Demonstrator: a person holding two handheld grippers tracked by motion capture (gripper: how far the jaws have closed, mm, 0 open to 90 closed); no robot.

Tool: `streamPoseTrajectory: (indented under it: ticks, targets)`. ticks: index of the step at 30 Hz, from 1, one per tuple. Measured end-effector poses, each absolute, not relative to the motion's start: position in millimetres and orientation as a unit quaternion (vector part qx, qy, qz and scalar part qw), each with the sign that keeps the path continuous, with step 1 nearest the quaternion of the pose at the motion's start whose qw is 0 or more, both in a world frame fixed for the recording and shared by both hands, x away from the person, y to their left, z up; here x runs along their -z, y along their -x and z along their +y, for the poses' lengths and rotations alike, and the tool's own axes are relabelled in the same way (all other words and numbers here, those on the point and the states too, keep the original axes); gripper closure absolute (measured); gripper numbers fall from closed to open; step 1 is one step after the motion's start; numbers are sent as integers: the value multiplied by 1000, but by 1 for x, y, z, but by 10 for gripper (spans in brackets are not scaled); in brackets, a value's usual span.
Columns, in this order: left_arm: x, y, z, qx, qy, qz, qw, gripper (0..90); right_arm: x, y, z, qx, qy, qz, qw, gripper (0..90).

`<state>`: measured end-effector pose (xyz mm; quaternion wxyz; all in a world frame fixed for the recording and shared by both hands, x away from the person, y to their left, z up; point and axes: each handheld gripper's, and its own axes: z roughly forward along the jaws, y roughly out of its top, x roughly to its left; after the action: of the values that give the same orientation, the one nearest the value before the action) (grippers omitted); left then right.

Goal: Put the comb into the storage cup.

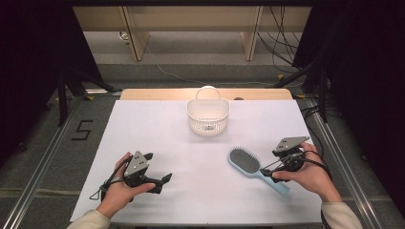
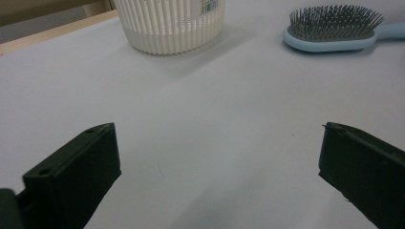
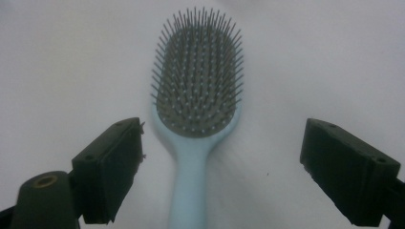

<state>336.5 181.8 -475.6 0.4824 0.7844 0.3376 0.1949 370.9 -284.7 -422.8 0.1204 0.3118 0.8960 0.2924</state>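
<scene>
A light blue hairbrush (image 1: 244, 161) with grey bristles lies bristles up on the white table sheet (image 1: 143, 124), right of centre. In the right gripper view the hairbrush (image 3: 198, 95) points its head away from me. Its handle runs down between the jaws of my right gripper (image 3: 222, 125), which stand wide apart and clear of it. In the high view my right gripper (image 1: 270, 167) hovers over the handle end. My left gripper (image 1: 158, 167) rests open at the front left with nothing between its fingers (image 2: 76, 167).
A white slatted basket (image 1: 207, 117) with a handle stands at the back centre of the table; the left gripper view shows the basket (image 2: 167, 28) ahead and the hairbrush (image 2: 329, 31) to its right. Cables and frame legs surround the table.
</scene>
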Motion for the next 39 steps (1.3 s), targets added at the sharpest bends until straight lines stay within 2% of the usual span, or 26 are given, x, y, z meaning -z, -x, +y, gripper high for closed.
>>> streamPoseTrajectory:
  ticks: [11,31,39]
  targets:
    - [476,-336,181,-194,-785,338,483,0,432,-375,-278,-219,-302,925,69,167]
    - [476,-336,180,-191,-785,338,482,0,445,-387,-262,-124,-304,944,38,186]
    - [476,-336,180,-191,-786,337,482,0,449,-394,-251,-84,-300,949,39,212]
